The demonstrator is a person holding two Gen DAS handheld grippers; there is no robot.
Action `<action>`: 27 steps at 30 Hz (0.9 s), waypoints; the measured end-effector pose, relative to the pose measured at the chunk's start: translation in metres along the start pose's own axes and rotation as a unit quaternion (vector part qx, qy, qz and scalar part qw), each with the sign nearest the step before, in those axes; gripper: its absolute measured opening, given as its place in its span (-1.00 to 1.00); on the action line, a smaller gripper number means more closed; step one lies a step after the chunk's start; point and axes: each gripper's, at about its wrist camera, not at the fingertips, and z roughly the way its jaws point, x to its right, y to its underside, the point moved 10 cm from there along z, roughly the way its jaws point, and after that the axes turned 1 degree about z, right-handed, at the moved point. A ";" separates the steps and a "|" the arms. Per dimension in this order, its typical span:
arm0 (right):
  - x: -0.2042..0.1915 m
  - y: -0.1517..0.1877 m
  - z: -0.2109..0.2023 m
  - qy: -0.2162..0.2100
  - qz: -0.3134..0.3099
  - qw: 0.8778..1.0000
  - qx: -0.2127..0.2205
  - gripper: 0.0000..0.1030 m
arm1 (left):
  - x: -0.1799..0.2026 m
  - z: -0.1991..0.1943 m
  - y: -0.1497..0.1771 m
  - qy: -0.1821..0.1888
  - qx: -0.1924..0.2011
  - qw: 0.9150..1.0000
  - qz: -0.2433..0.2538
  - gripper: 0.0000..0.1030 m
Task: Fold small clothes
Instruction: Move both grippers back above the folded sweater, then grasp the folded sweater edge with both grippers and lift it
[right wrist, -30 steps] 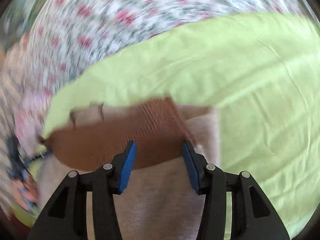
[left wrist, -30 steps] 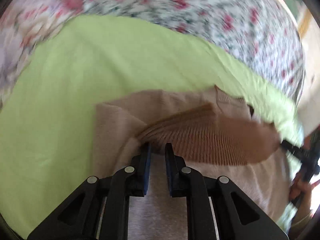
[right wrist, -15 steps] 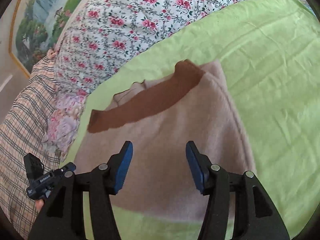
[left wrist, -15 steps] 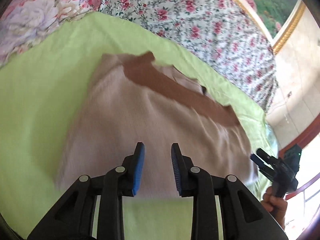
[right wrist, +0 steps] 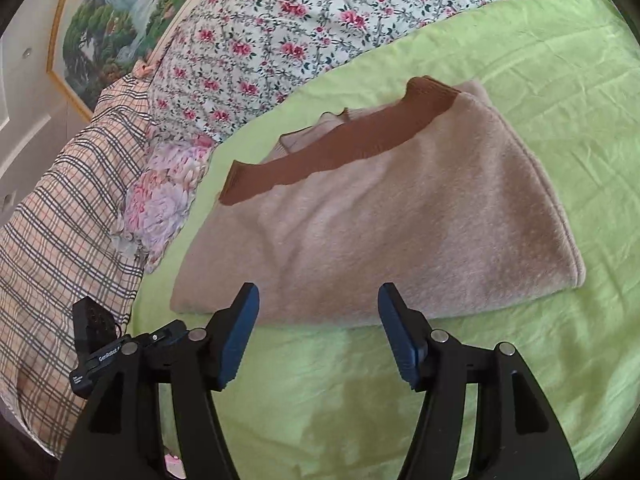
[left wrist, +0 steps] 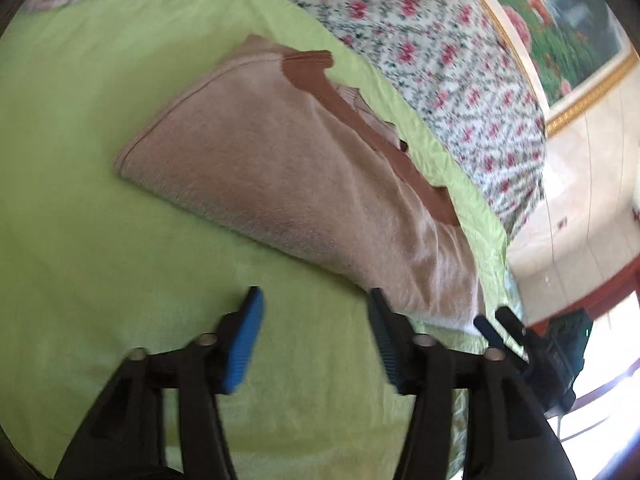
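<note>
A beige knit sweater [left wrist: 288, 176] with a brown ribbed band [left wrist: 360, 120] lies folded flat on the lime green sheet [left wrist: 100, 260]. It also shows in the right wrist view [right wrist: 400, 232], band [right wrist: 332, 144] at its far edge. My left gripper [left wrist: 316, 320] is open and empty, hovering over the sheet just short of the sweater's near edge. My right gripper [right wrist: 318, 308] is open and empty at the sweater's near edge. The other gripper shows at the right edge of the left wrist view [left wrist: 528, 344] and at the lower left of the right wrist view [right wrist: 104, 352].
A floral bedspread [right wrist: 300, 28] lies beyond the sheet. A plaid cloth [right wrist: 60, 232] and a flowered pillow [right wrist: 160, 196] sit at the left. A framed painting [right wrist: 120, 12] hangs on the wall. The bed's edge and a tiled floor [left wrist: 580, 200] lie to the right.
Both grippers have let go of the brown band and pulled back off the sweater toward me. The left jaws opened wide. The sweater now lies folded and still.
</note>
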 end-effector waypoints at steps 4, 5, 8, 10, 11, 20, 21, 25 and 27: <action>-0.005 0.001 0.001 -0.007 0.000 1.000 -0.001 0.23 | -0.005 0.011 -0.010 0.007 0.004 0.999 -0.039 0.36; -0.005 0.001 0.001 -0.008 0.002 1.000 -0.001 0.23 | -0.006 0.016 -0.016 0.010 0.006 0.999 -0.048 0.41; -0.005 0.000 0.000 -0.010 0.003 1.000 0.000 0.24 | -0.012 0.021 -0.040 -0.006 0.027 0.998 -0.062 0.44; -0.003 -0.003 0.000 -0.012 0.007 1.000 0.001 0.24 | -0.022 0.025 -0.057 -0.018 0.043 0.996 -0.071 0.44; -0.002 -0.005 0.000 -0.012 0.009 1.000 0.002 0.24 | -0.025 0.027 -0.065 -0.017 0.050 0.996 -0.077 0.44; 0.014 -0.045 0.013 -0.008 0.009 1.000 0.000 0.24 | -0.033 0.040 -0.114 -0.049 0.079 0.994 -0.059 -0.72; 0.019 -0.052 0.014 -0.007 0.011 1.000 -0.002 0.24 | -0.026 0.037 -0.118 -0.053 0.086 0.994 -0.045 -0.79; 0.035 -0.075 0.021 -0.011 0.018 1.000 -0.018 0.24 | 0.029 0.024 -0.125 -0.043 0.104 0.993 0.037 -0.86; 0.039 -0.087 0.028 -0.034 0.034 0.998 -0.034 0.24 | 0.060 0.024 -0.124 -0.033 0.102 0.991 0.075 -0.87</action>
